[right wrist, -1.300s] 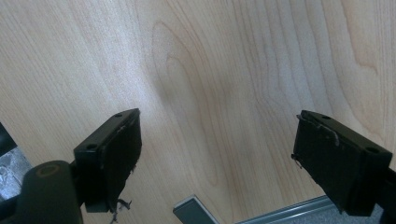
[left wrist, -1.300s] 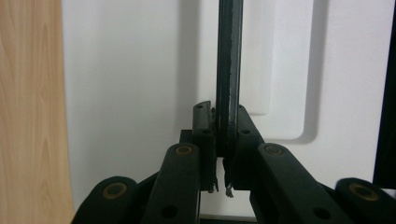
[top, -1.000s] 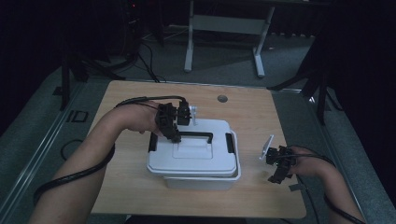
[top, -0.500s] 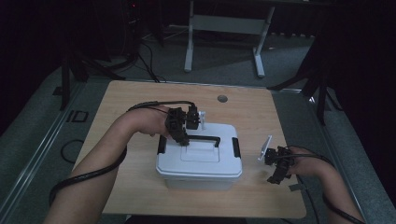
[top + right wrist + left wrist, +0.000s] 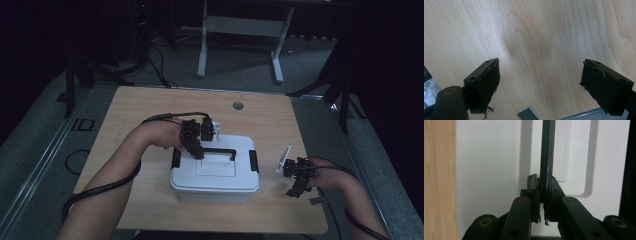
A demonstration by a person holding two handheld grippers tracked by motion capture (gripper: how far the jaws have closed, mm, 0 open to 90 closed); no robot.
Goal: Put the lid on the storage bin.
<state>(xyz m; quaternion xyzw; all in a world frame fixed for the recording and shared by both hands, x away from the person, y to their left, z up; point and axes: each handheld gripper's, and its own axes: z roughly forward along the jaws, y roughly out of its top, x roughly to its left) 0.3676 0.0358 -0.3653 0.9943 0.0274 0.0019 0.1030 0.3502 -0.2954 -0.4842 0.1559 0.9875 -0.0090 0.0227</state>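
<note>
One white lidded box (image 5: 215,172), black-handled (image 5: 218,151), latched.

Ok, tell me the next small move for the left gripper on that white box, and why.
Probably a slow, straight lift. The left gripper is shut on the black handle of the white lidded box, which sits on the wooden table. The right gripper hangs open above bare wood to the box's right, so the left one alone would carry the box; whether the lid's side latches are shut I cannot tell.
</note>
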